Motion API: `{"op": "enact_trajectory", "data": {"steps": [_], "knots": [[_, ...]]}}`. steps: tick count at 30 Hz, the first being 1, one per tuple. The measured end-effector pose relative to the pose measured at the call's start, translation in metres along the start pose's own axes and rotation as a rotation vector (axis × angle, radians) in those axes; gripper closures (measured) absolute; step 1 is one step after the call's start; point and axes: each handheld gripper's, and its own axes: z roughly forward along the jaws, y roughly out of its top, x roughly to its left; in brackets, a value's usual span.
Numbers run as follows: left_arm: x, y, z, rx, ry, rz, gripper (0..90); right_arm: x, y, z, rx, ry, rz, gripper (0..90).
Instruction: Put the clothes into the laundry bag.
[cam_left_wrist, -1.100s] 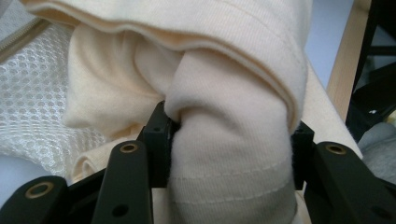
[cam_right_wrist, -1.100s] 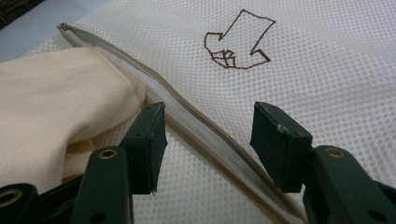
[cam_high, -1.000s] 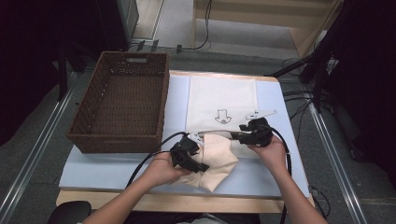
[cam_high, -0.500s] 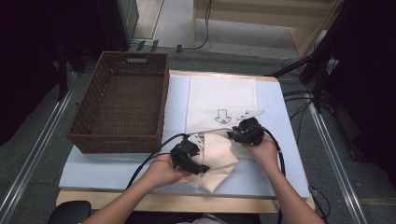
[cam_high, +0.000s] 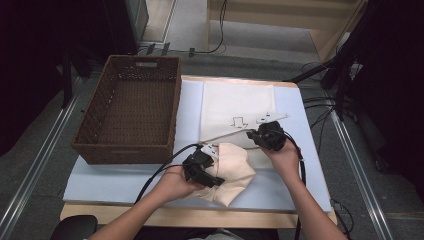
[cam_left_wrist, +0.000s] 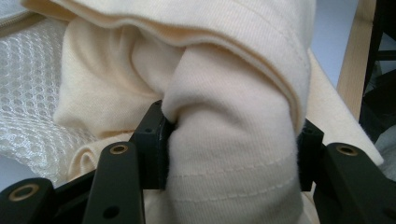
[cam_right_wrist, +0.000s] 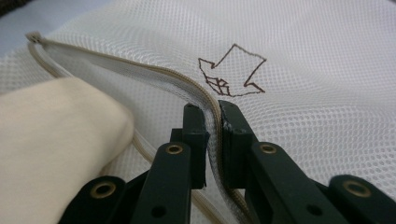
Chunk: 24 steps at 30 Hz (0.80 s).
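High view first: on the desk (cam_high: 120, 182), covered by a pale blue mat, the left tongs (cam_high: 212, 175) sit clamped on a bunched cream garment (cam_high: 235, 167), while the right tongs (cam_high: 260, 137) lie just beyond and to the right of it, at the zipped edge of a white mesh laundry bag (cam_high: 237, 102) spread flat ahead of both. Well to the left of the left tongs stands a brown wicker basket (cam_high: 127, 112), apart from the work and not in the way. Left gripper view: a thick roll of the garment (cam_left_wrist: 233, 140) fills the jaws, both pads pressing into it; the cloth looks soft, light and limp, so it will likely sag and is best gripped in a bunched fold like this. Mesh (cam_left_wrist: 28, 93) lies to the left of the tongs. Right gripper view: the right tongs (cam_right_wrist: 212, 112) have just been closing and now pinch the bag's zipper edge (cam_right_wrist: 154, 77), with a drawn arrow (cam_right_wrist: 233, 70) just past the tips and the garment (cam_right_wrist: 51, 140) to their left. That edge is thin and floppy and could slip; the mouth probably needs lifting before the bulky cloth goes in.
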Motion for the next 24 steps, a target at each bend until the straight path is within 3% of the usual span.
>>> {"op": "enact_trajectory", "data": {"steps": [14, 19, 21, 24], "knots": [[0.003, -0.001, 0.002, -0.004, -0.016, -0.01, 46.1, 0.001, 0.018, -0.033, -0.089, 0.015, 0.02, 82.4], [0.003, -0.001, 0.002, -0.004, -0.018, -0.012, 46.3, 0.002, 0.024, -0.044, -0.122, -0.006, 0.005, 82.2], [0.004, -0.002, 0.002, -0.009, -0.024, -0.022, 46.3, 0.003, 0.028, -0.053, -0.156, 0.025, 0.03, 82.5], [0.004, -0.002, 0.003, -0.014, -0.027, -0.028, 46.6, 0.006, 0.031, -0.056, -0.147, 0.005, 0.006, 82.7]]}}
